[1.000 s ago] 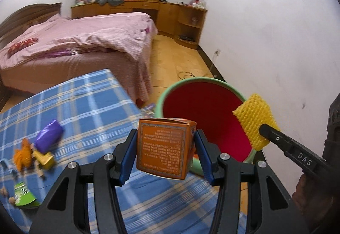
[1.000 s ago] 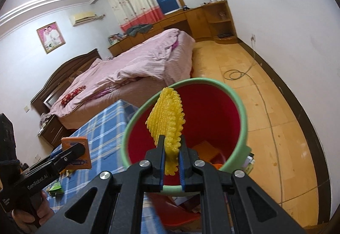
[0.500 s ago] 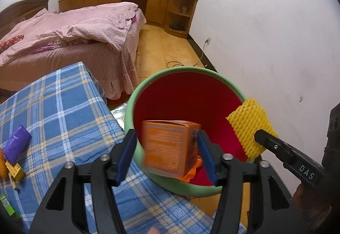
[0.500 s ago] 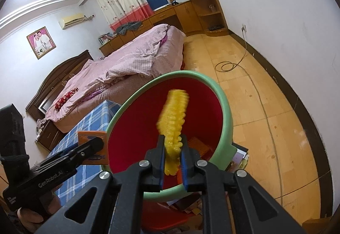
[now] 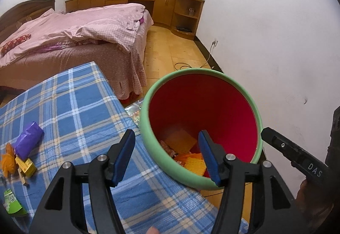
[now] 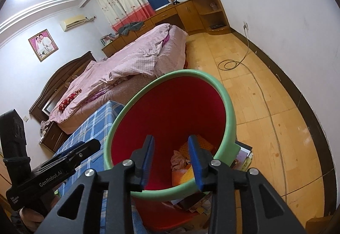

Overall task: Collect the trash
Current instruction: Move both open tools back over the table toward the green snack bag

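Bin (image 5: 146,106), green outside and red inside, stands just beside the right-hand edge of the worktop (image 5: 70,106), which is covered with a blue checked cloth. Left hand-held gripper (image 5: 167,155): jaws spread wide, nothing between them, positioned above the near rim of the bin with its right finger over the bin opening and its left finger over the worktop edge. Right hand-held gripper (image 6: 171,160): jaws parted, nothing held, pointing down into the bin (image 6: 229,110) from the opposite side.

Bin contents, at the bottom: an orange box (image 5: 180,140), a yellow foam net (image 5: 195,165) and a crumpled pinkish wrapper (image 6: 178,158). The orange and yellow pieces overlap; exact stacking order cannot be determined.

Items on the worktop, well apart from the bin, grouped near the left edge of the left wrist view:
- purple packet (image 5: 28,141)
- orange scrap (image 5: 8,159), just beside the purple packet
- yellow carton (image 5: 25,166), touching the purple packet's lower end
- green wrapper (image 5: 12,202), nearer the camera

Background: a bed (image 5: 74,30) with pink bedding behind the worktop, wooden flooring, and a cable (image 6: 231,63) coiled on the floor near the wall.
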Tool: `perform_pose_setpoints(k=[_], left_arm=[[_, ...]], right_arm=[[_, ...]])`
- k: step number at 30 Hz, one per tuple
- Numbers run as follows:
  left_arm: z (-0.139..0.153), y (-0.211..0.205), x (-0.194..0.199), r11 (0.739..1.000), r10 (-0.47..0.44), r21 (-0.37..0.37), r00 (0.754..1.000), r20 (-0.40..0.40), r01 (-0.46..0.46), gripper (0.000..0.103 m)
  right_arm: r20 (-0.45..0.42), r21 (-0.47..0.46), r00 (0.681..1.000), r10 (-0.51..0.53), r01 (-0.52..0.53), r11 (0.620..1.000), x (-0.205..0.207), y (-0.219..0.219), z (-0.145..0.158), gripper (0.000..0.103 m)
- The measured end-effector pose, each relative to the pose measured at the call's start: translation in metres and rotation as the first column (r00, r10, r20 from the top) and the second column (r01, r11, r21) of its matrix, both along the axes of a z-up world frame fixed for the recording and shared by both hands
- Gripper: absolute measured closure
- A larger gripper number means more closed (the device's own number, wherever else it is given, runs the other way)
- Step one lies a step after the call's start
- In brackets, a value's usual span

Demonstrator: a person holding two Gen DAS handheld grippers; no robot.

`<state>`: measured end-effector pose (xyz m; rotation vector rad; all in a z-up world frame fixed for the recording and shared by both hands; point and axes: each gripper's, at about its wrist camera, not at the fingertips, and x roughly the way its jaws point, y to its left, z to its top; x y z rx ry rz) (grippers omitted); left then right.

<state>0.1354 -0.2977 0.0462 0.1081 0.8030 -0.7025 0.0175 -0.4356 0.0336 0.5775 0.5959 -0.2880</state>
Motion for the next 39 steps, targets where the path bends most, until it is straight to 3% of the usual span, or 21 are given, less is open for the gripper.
perform_pose_setpoints(k=[22, 28, 36, 39], left_arm=[[0.021, 0.103, -0.007, 0.985, 0.173, -0.027, 0.985, 0.018, -0.173, 0.041], [0.021, 0.152, -0.004, 0.965, 0.263, -0.031, 0.965, 0.017, -0.262, 0.041], [0.01, 0.211, 0.002, 0.92, 0.393, 0.001, 0.919, 0.012, -0.393, 0.04], [0.001, 0.229, 0.006, 0.903, 0.429, 0.022, 0.903, -0.005, -0.429, 0.029]], right_arm=[[0.015, -0.023, 0.991, 0.13, -0.13, 0.991, 0.011, 0.067, 0.023, 0.047], [0.005, -0.026, 0.984, 0.18, -0.179, 0.983, 0.018, 0.091, 0.025, 0.043], [-0.018, -0.022, 0.971, 0.24, -0.24, 0.97, 0.029, 0.12, 0.023, 0.039], [-0.029, -0.022, 0.967, 0.255, -0.255, 0.967, 0.031, 0.13, 0.02, 0.037]])
